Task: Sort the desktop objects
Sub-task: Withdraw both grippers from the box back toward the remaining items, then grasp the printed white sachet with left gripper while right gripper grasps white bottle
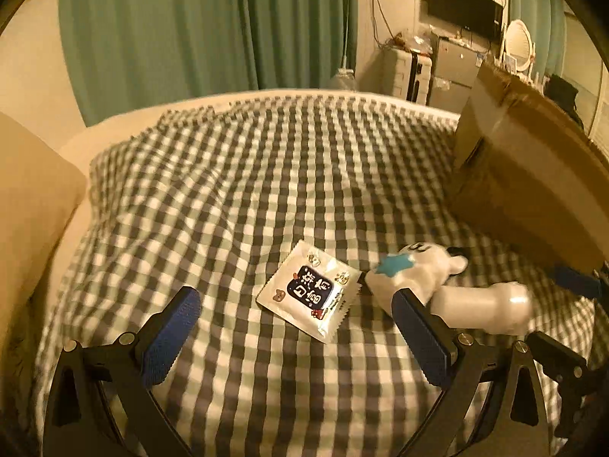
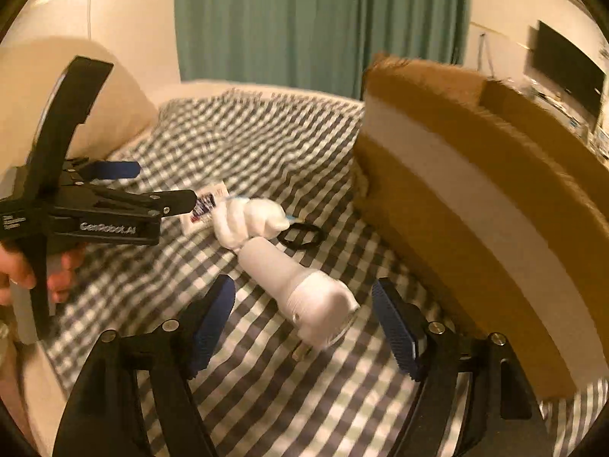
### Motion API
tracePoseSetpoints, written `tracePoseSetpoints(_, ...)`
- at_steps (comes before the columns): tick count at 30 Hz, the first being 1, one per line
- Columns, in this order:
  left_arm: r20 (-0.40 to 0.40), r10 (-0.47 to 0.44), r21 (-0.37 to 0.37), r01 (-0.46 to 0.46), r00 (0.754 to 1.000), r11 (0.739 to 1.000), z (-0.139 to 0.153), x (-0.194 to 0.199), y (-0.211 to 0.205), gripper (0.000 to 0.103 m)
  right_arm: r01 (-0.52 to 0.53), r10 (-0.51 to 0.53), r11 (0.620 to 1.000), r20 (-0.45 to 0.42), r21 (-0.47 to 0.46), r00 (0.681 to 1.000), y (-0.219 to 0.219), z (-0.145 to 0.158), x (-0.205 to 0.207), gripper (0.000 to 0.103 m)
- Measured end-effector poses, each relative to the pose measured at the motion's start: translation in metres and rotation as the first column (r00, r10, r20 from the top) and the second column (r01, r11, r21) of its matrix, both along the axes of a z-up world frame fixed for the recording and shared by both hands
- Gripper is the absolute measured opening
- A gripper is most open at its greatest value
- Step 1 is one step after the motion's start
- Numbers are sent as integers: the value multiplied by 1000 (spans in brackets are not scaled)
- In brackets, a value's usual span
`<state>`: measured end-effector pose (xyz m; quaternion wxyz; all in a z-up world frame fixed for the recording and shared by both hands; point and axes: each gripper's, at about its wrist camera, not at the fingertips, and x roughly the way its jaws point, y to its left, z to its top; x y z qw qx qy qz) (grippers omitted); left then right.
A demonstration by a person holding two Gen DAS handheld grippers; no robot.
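In the left wrist view, the left tool (image 1: 297,327) is being held spread wide and angled down over the checked bed cover (image 1: 236,190), with nothing gripped. Just beyond its fingertips a foil sachet (image 1: 309,291) is lying flat. To the right a white plush toy (image 1: 415,270) is touching a white bottle (image 1: 483,306), and a cardboard box (image 1: 533,175) is being seen beyond them.

In the right wrist view, the right tool (image 2: 304,320) is being held apart around the bottle's (image 2: 300,289) cap end, its blue pads clear of it. A black ring (image 2: 302,237) is lying past the toy (image 2: 249,221). The box (image 2: 475,205) is crowding the right side; its contents cannot be told.
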<state>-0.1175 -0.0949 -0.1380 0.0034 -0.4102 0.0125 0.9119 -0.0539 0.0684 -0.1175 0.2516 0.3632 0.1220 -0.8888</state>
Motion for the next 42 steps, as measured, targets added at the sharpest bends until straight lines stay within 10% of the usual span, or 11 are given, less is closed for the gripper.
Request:
tracePoseSetpoints(11, 95, -24, 19, 23, 995, 1000, -39, -32, 0, 103, -25, 21, 998, 78, 54, 997, -21, -41, -28, 80)
tracePoseSetpoints(15, 104, 7, 41, -11, 995, 999, -51, -43, -6, 103, 36, -39, 999, 104, 32, 994, -11, -40, -21, 51)
tracePoseSetpoints(20, 108, -32, 41, 28, 994, 999, -54, -42, -3, 103, 88, -87, 996, 153, 4, 984, 6, -36, -9, 51)
tracePoseSetpoints(31, 98, -63, 130, 50, 993, 990, -50, -27, -8, 57, 138, -130, 990, 182, -30, 975, 25, -26, 8, 51)
tracePoseSetpoints(36, 74, -18, 151, 6, 997, 989, -45, -23, -26, 13, 147, -138, 988, 184, -37, 973, 34, -21, 7, 51)
tracePoseSetpoints(42, 5, -9, 123, 9, 1000, 992, -34, -7, -24, 5, 155, -144, 987, 177, -48, 974, 31, -22, 4, 51)
